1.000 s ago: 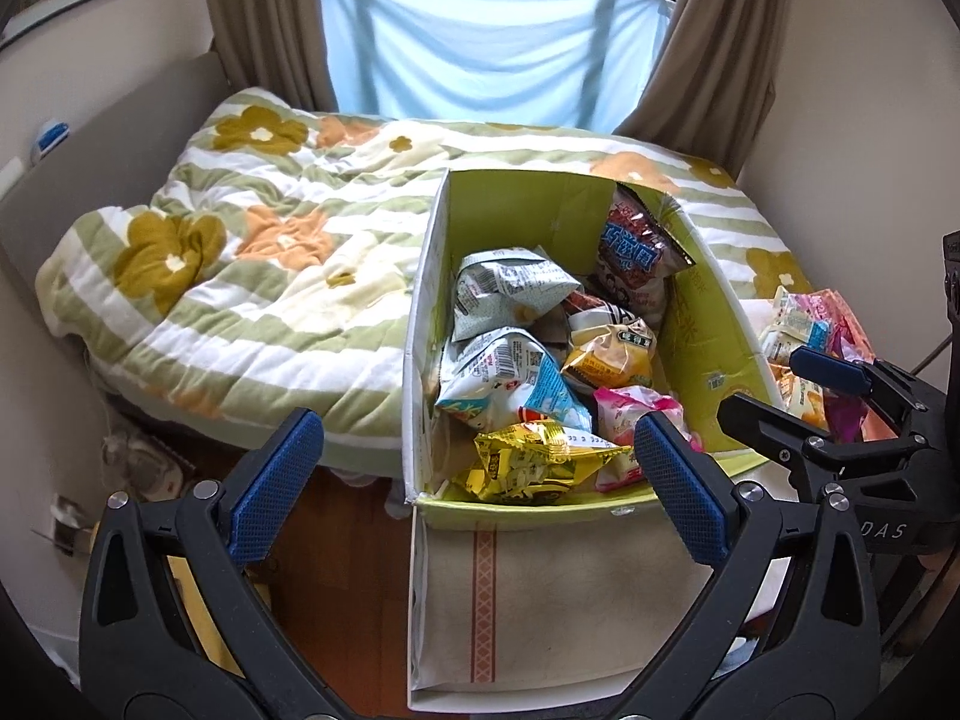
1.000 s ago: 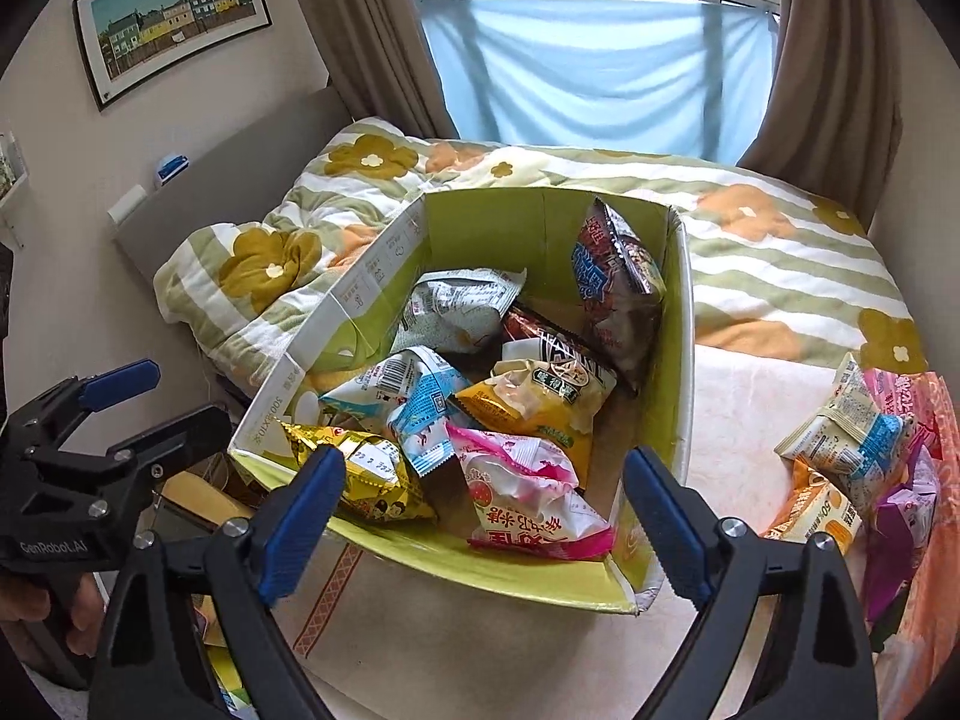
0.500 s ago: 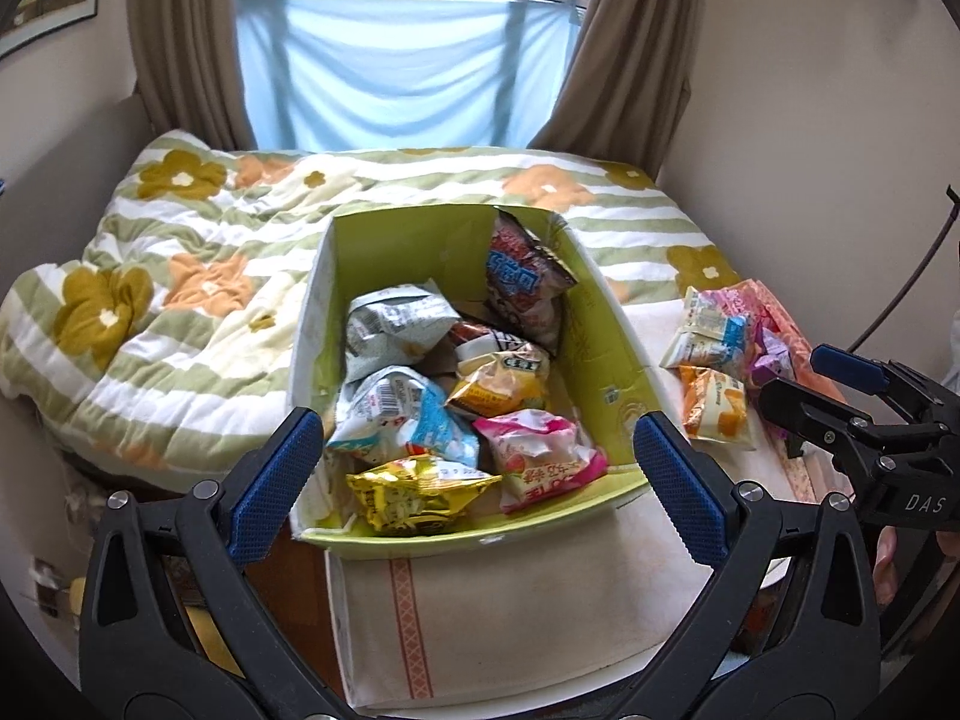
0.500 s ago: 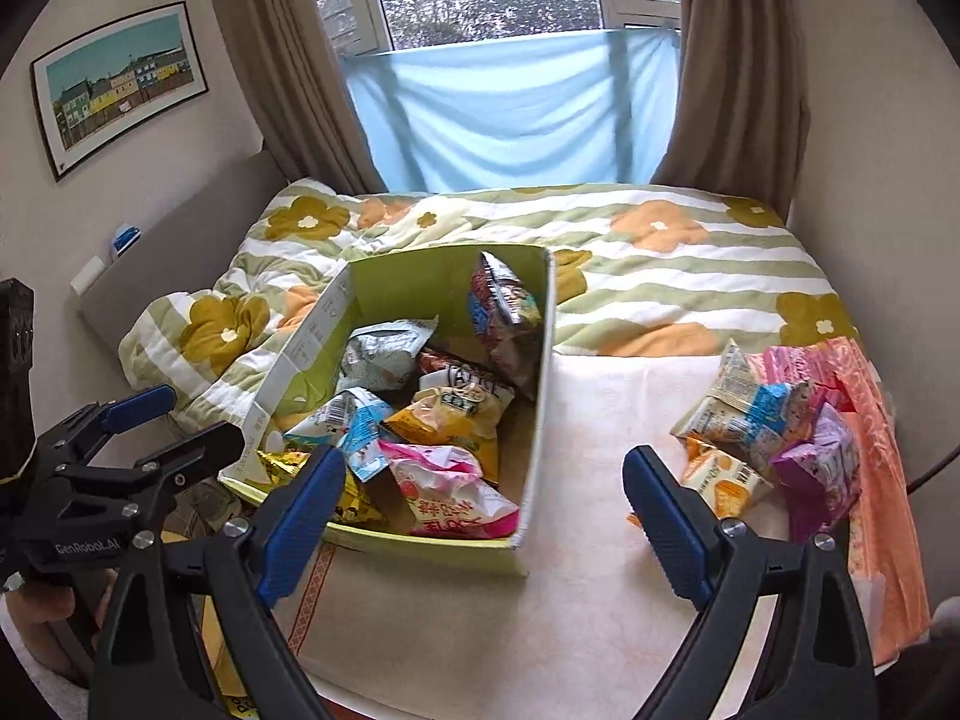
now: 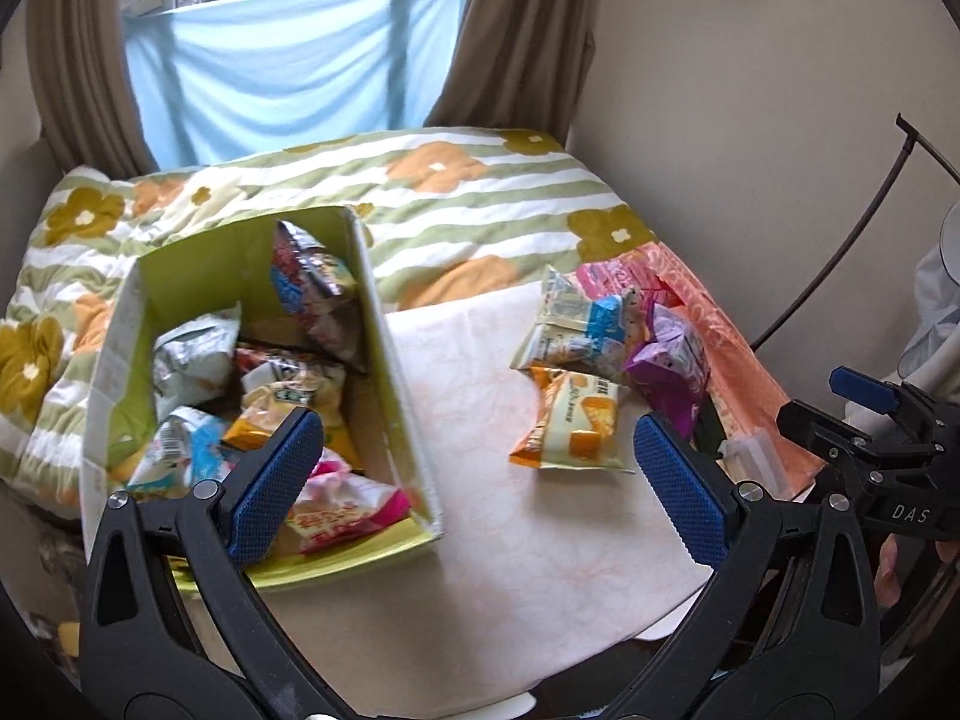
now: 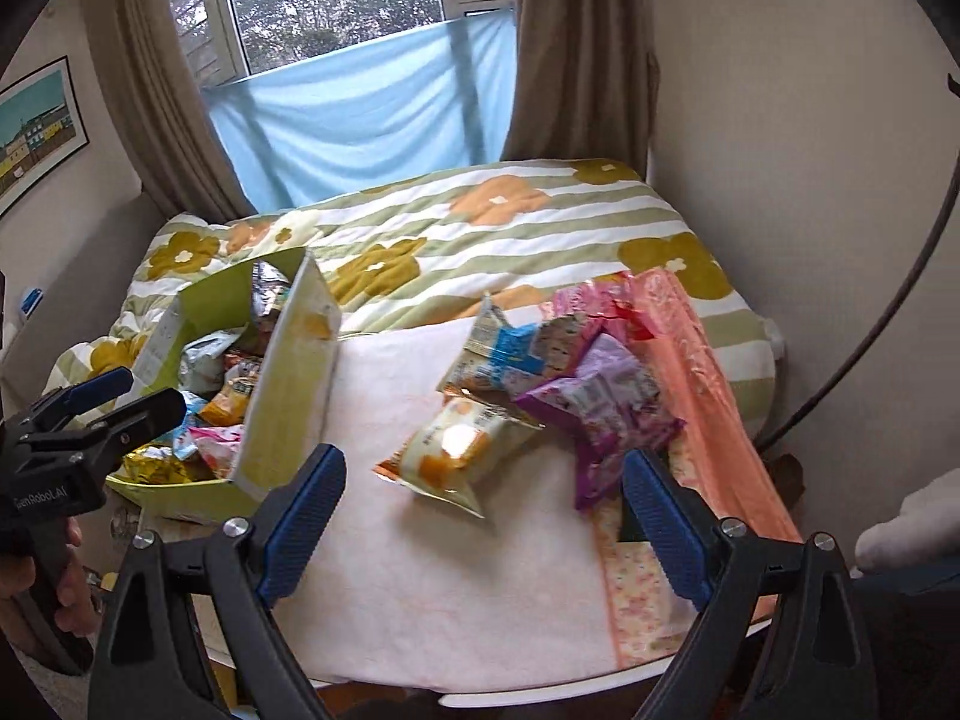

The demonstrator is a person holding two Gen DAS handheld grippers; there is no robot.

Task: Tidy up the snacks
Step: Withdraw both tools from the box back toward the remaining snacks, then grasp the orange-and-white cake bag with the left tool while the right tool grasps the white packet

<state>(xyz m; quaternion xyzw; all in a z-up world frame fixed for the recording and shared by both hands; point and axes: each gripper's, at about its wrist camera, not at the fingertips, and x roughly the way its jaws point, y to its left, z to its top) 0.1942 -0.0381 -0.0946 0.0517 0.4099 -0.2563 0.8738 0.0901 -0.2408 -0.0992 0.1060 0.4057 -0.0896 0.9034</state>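
Observation:
A green cardboard box (image 5: 393, 396) holding several snack bags stands on the left of a cloth-covered table; it also shows in the right wrist view (image 6: 288, 396). Loose snacks lie to its right: an orange bag (image 5: 570, 426) (image 6: 456, 450), a blue-and-white bag (image 5: 576, 330) (image 6: 510, 354) and a purple bag (image 5: 672, 366) (image 6: 600, 414). My left gripper (image 5: 474, 480) is open and empty above the table between box and loose bags. My right gripper (image 6: 480, 516) is open and empty in front of the orange bag.
A pink-orange plastic sheet (image 5: 732, 354) (image 6: 702, 372) lies under the loose snacks at the table's right edge. A bed with a flowered striped quilt (image 5: 456, 198) (image 6: 480, 222) is behind the table. A wall (image 5: 750, 120) stands close on the right. A dark cable (image 5: 840, 240) hangs there.
Both grippers have swung to the right, away from the box and toward the loose snacks. Both stay open and empty.

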